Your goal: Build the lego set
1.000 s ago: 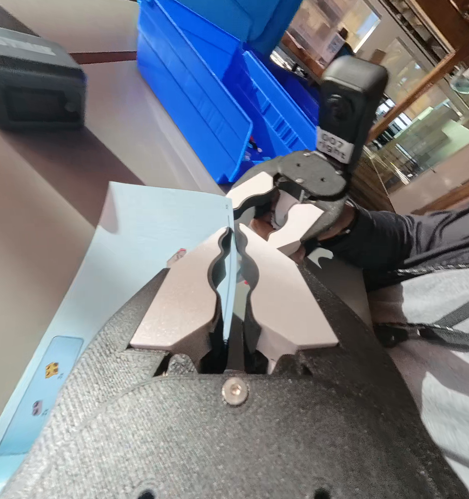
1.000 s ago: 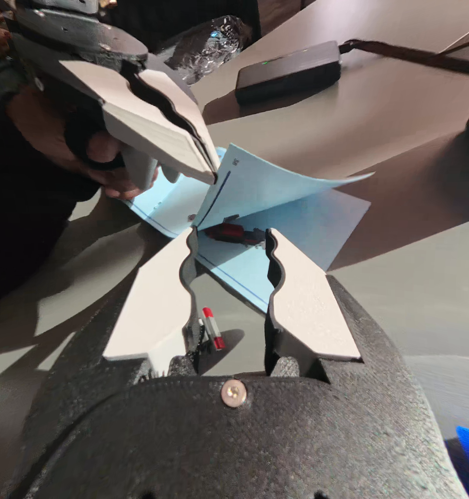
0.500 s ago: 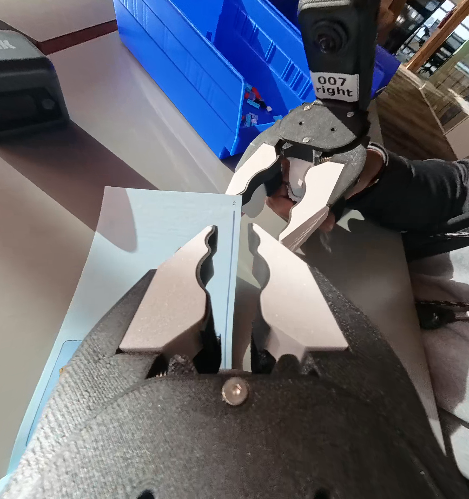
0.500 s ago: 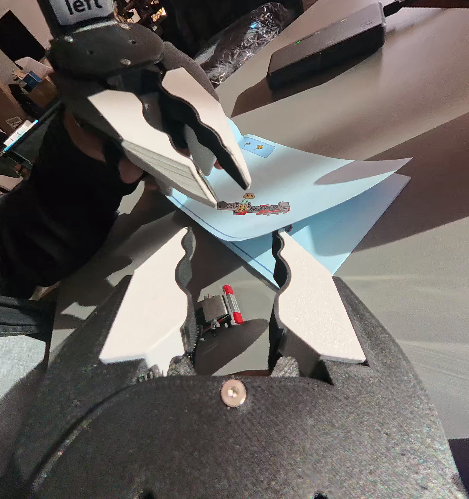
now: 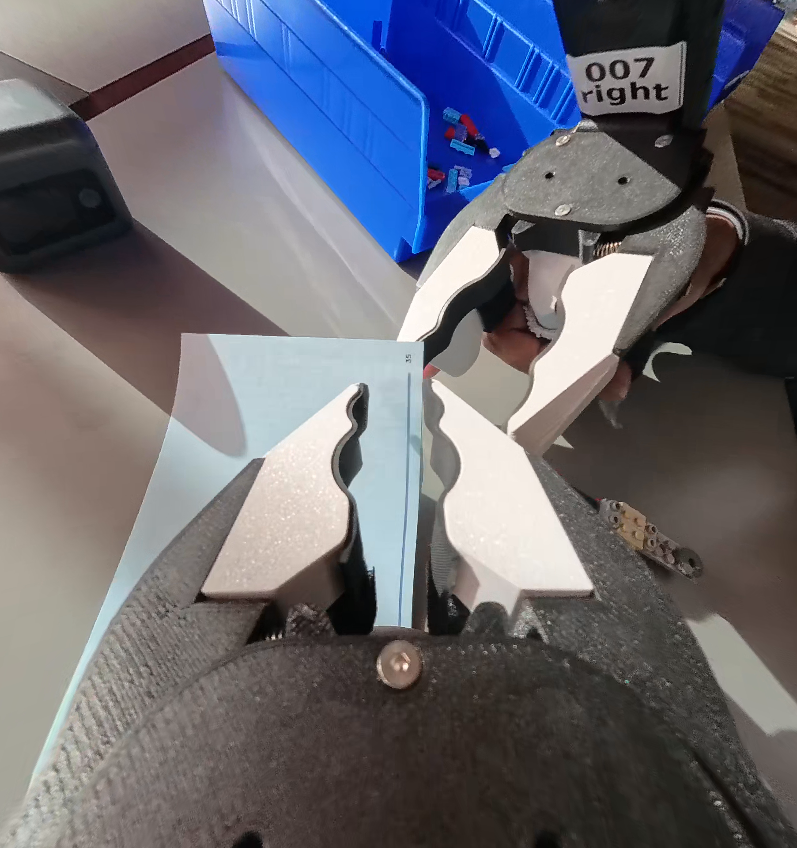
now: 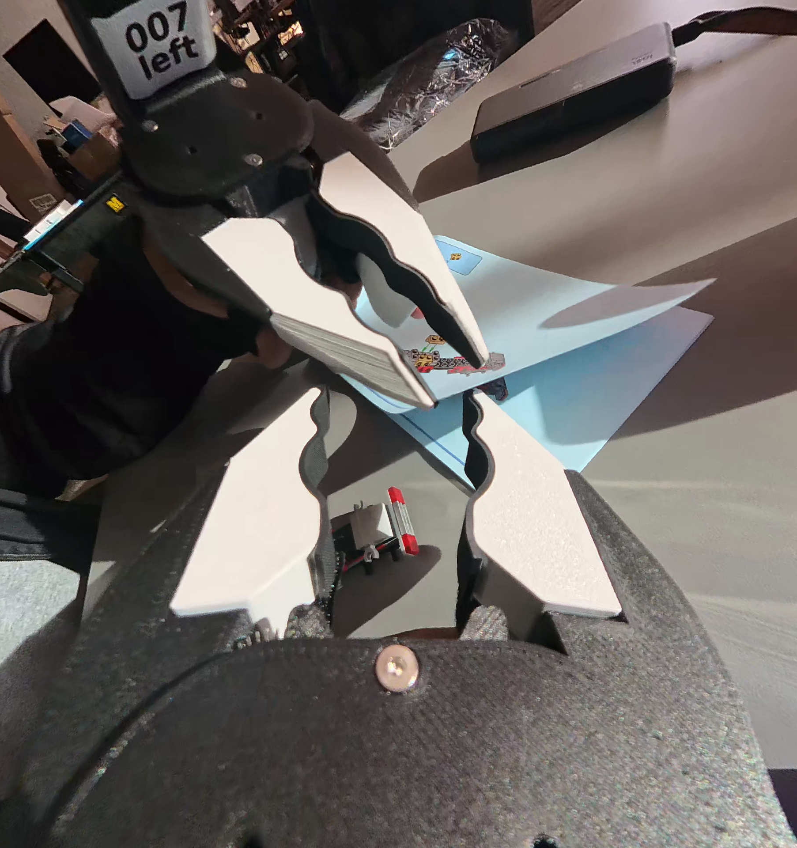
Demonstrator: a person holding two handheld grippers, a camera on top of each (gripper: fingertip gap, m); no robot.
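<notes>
Bench (image 5: 249,229) space is shared here by a blue bin (image 5: 341,92), a black box (image 5: 34,183) and a pale blue instruction booklet (image 5: 272,381).

The booklet's top page arches up off the sheet below. The left hand-held gripper (image 5: 394,390) is spread, with that page's edge running between its fingers, so nothing pinches the page. As a judgement, the curled page could spring back or slide off, and the building step would be lost from sight. Closing the fingers carelessly might crease or tear the thin paper.

The right hand-held gripper (image 6: 394,397) is also spread and holds nothing. It hangs over the partly built lego model (image 6: 378,527), which stands on the bench just short of the booklet's near corner. The two tools sit very close, tips almost meeting. A hasty reach by either one could knock the other, or tip the small model.

A short strip of joined bricks (image 5: 639,537) lies apart on the bench, easy to sweep away with a sleeve. Loose bricks (image 5: 460,151) wait in the bin.
</notes>
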